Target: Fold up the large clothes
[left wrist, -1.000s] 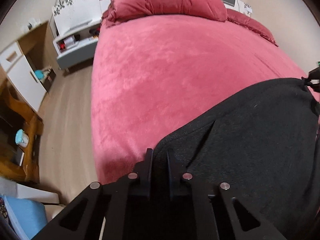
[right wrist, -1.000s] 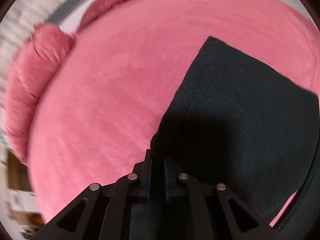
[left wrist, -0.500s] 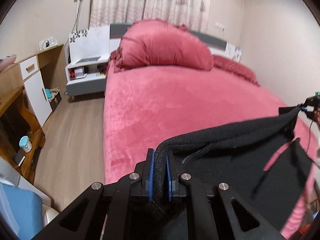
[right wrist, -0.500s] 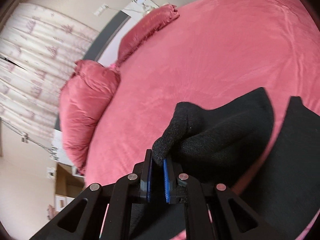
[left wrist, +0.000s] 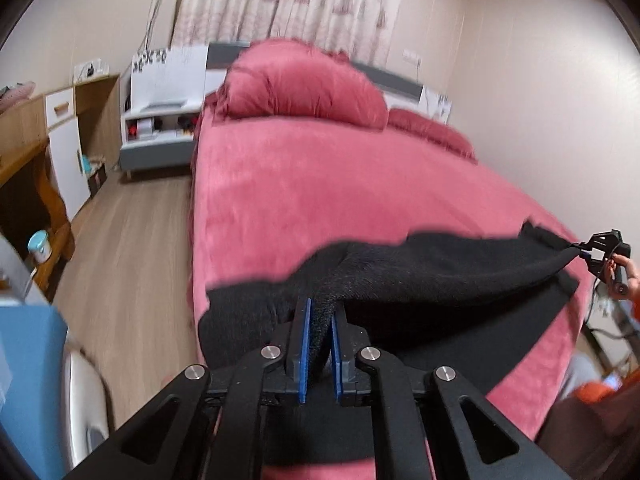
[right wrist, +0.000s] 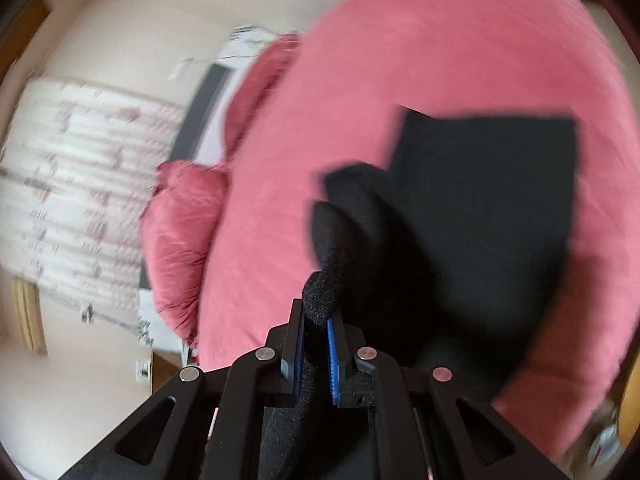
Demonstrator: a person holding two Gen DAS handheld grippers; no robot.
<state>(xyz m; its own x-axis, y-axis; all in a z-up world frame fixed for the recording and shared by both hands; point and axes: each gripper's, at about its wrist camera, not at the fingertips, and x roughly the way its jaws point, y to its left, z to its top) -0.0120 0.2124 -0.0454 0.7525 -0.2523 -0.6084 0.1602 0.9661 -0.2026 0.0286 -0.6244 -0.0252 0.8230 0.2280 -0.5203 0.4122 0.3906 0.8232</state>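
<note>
A large black knit garment (left wrist: 440, 276) is held up over the near end of a pink bed (left wrist: 320, 184). My left gripper (left wrist: 319, 312) is shut on one corner of its raised edge. My right gripper (right wrist: 318, 316) is shut on the other corner; it also shows at the far right of the left wrist view (left wrist: 582, 254). The edge stretches taut between the two. The rest of the garment (right wrist: 488, 200) hangs down and lies flat on the bed below.
Pink pillows (left wrist: 304, 84) sit at the head of the bed. A white bedside shelf (left wrist: 160, 120) and wooden furniture (left wrist: 36, 184) stand along the left, with wood floor (left wrist: 132, 248) beside the bed. A wall (left wrist: 552, 100) runs along the right side.
Both grippers have lifted the garment's edge off the bed and raised it. The fabric that lay flat now hangs stretched between them. Both views have tilted up toward the headboard.
</note>
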